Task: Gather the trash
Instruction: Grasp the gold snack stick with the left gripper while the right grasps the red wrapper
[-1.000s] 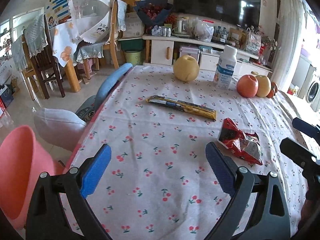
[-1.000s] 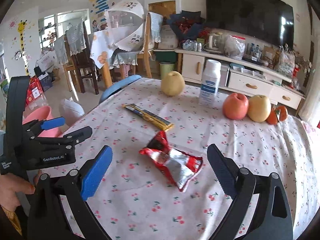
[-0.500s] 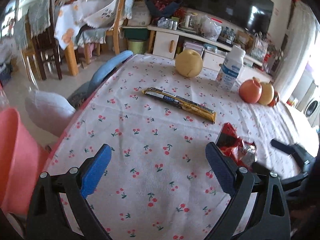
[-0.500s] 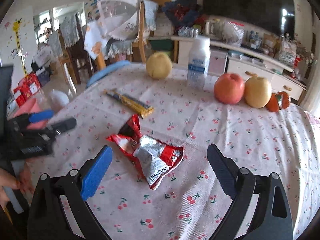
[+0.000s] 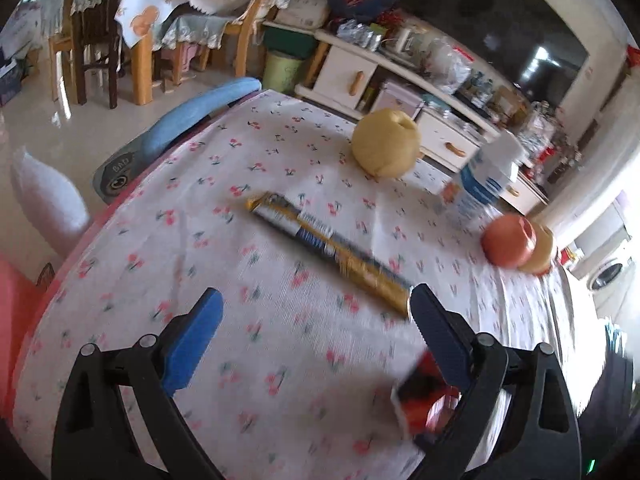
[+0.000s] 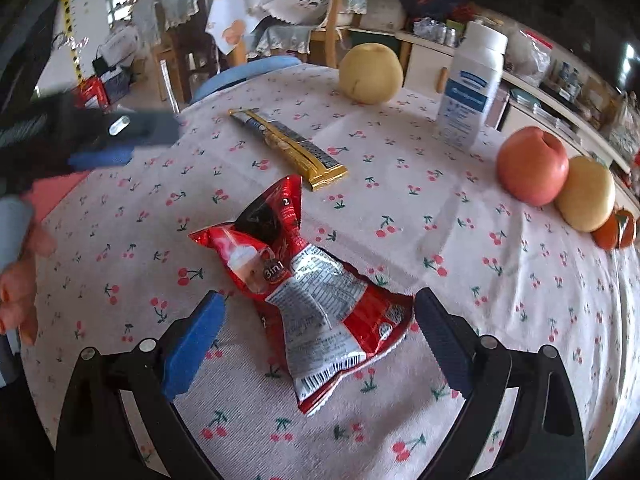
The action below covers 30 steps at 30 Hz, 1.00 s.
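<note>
The right tongs hang spread over the cherry-print counter, their blue pads flanking a crumpled red sachet that reads "3in1" beside a printed barcode panel. The left tongs are spread as well, above a long gold-and-blue wrapper whose lettering is too blurred to read. A white bottle carries a blue label, illegible.

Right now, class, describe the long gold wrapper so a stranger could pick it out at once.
Start at the table under the cherry-print tablecloth. Near its middle, between the yellow pear at the far edge and the crumpled red sachet, lies the long gold wrapper. It alone is a flat, narrow strip, gold with dark panels; its neighbours are round fruit, an upright white bottle or crumpled red foil.
</note>
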Available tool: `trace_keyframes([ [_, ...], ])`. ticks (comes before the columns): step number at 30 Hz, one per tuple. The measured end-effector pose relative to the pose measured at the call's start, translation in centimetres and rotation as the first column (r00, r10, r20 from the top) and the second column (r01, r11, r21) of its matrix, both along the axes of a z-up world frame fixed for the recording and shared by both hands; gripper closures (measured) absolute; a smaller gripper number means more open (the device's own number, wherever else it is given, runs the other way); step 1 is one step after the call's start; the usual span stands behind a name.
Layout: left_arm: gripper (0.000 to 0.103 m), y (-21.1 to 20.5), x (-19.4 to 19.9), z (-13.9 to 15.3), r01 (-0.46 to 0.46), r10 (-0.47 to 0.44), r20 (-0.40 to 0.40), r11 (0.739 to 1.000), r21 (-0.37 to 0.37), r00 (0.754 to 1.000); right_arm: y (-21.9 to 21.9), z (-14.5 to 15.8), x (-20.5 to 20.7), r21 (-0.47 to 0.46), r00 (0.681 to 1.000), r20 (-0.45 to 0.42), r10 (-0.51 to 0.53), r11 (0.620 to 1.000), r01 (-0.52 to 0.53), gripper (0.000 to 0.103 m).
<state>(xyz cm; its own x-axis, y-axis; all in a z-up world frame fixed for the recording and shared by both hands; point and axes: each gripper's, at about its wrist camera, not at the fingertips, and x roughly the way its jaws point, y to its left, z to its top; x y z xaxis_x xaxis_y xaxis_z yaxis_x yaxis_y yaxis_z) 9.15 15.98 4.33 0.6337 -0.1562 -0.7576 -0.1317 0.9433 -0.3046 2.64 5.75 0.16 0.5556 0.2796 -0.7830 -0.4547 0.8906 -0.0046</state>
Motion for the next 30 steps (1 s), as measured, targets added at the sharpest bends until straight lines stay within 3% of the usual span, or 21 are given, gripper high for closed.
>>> trace_keyframes([
  [2,0.023,-0.7,2.1,-0.5,-0.024,0.024,-0.044,1.0,-0.005,0.999,0.0,-0.1,0.2,-0.002,1.0,0.001,0.011,1.0,-0.011,0.009],
  [5,0.024,-1.8,4.4,-1.0,-0.046,0.048,-0.093,0.999,0.024,0.995,-0.6,-0.1,0.5,0.019,1.0,-0.004,0.004,1.0,-0.004,0.013],
  [7,0.026,-2.8,5.9,-1.6,-0.057,0.069,-0.141,0.994,0.09,0.988,-1.2,0.0,0.6,0.045,1.0,-0.013,0.001,0.999,0.0,0.013],
  [9,0.028,-3.4,6.6,-2.2,-0.054,0.07,-0.171,0.994,0.096,0.983,-1.4,0.1,0.8,0.06,1.0,-0.017,0.001,0.998,0.0,0.013],
  [13,0.031,-4.8,7.3,-2.6,-0.041,0.079,-0.182,0.978,0.205,0.98,-1.9,0.2,0.8,0.084,1.0,-0.023,0.0,0.996,0.002,0.013],
  [16,0.037,-5.3,7.3,-2.7,-0.021,0.065,-0.174,0.969,0.245,0.983,-2.2,0.3,0.7,0.097,1.0,-0.03,-0.001,0.995,0.004,0.013],
  [23,0.06,-5.6,7.1,-2.4,0.036,0.01,-0.162,0.96,0.276,0.987,-2.9,0.2,1.0,0.106,0.999,-0.047,-0.009,0.994,0.014,0.013],
  [30,0.072,-4.5,5.3,-2.2,0.063,-0.028,-0.159,0.974,0.216,0.987,-3.1,0.0,1.4,0.103,0.999,-0.05,-0.012,0.995,0.017,0.013],
])
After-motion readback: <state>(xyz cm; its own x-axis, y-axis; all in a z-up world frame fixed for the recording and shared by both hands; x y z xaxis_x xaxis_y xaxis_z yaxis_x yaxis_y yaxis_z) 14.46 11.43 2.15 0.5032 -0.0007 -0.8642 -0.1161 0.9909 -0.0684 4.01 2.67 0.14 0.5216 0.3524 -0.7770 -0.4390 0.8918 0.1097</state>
